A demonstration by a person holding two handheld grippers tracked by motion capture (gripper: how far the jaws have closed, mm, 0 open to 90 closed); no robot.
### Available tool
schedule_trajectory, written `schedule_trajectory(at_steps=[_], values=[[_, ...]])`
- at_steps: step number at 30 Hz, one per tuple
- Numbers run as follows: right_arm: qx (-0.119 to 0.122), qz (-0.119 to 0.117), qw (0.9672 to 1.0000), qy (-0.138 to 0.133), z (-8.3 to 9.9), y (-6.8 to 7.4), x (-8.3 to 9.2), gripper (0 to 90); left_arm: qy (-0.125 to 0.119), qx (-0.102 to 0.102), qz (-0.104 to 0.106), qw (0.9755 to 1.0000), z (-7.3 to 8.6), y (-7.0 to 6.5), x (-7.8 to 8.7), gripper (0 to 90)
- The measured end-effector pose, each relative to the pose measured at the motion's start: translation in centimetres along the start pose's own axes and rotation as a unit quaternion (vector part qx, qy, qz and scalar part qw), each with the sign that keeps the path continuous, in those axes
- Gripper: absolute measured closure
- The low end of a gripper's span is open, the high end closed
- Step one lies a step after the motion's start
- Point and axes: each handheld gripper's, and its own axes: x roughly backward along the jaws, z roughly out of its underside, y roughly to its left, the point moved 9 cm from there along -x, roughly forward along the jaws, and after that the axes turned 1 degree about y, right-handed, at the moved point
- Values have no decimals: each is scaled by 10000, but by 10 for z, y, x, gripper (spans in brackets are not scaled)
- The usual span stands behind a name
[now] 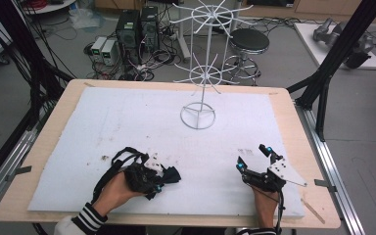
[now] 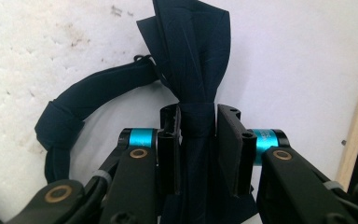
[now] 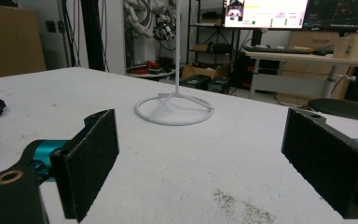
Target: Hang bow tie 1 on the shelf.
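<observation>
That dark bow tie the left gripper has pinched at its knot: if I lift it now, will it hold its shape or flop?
Probably flops in part. The bow tie looks like thin folded cloth, so its wings may sag a little. Its strap lies in a loose curve on the white mat and will likely dangle. It seems light, and the left gripper pinches its narrow middle, so slipping looks unlikely.

Grey floor (image 1: 10, 98) around a wooden table (image 1: 293, 122) topped with a white foam sheet (image 1: 127, 117). Beyond the far edge: two dark computer towers (image 1: 137, 27), two small white boxes (image 1: 104, 49), tangled cables (image 1: 147, 68), a black round stool (image 1: 248, 41). Black frame struts (image 1: 342, 44) stand at both sides. Across the room, a desk (image 3: 307, 58) with a keyboard (image 3: 270, 49) beneath lit monitors (image 3: 265, 13); shelving (image 3: 205, 32) behind.
</observation>
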Motion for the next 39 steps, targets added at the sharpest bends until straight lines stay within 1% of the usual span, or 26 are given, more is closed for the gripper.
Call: schedule_trajectory(at_steps=[1,3,5,7,12,15,16,18,21,22,24,28,30,34,36,39], values=[[-2,-2,10000,-1,0,0,0,104,-40,-21,25,10000,-1,0,1,712],[-2,-1,10000,0,0,0,0,104,-110,-20,-10,9999,-2,1,2,718],[-2,-3,10000,0,0,0,0,104,-203,20,20,9998,-3,0,3,722],[-2,-4,10000,3,0,0,0,104,-256,7,61,9997,-4,0,5,722],[-1,-3,10000,-4,0,0,0,104,-290,5,82,9995,-4,1,6,723],[7,-1,10000,-1,0,0,0,104,-353,-3,92,9993,-5,2,8,723],[3,-2,10000,-2,0,0,0,104,-411,14,87,9991,-6,2,8,723],[-2,-5,10000,-1,0,0,0,104,-494,18,149,9987,-7,2,11,725],[-16,-12,10000,-4,0,0,0,104,-616,17,130,9980,-9,5,15,725],[0,-4,10000,-1,0,0,0,104,-709,76,148,9973,-10,5,16,726],[1,-3,10000,-1,0,0,0,104,-903,123,153,9957,-12,6,20,725],[6,-5,10000,-6,0,0,0,104,-1177,146,171,9928,-15,8,28,725],[-4,-4,10000,2,0,1,0,104,-1312,110,170,9912,-17,10,33,726],[9,-1,10000,-4,0,0,0,104,-1500,158,177,9884,-18,13,40,726],[-20,-7,10000,9,0,1,0,104,-1606,193,174,9867,-20,14,44,726],[8,-3,10000,-4,0,0,0,104,-1823,248,184,9828,-25,17,51,726]])
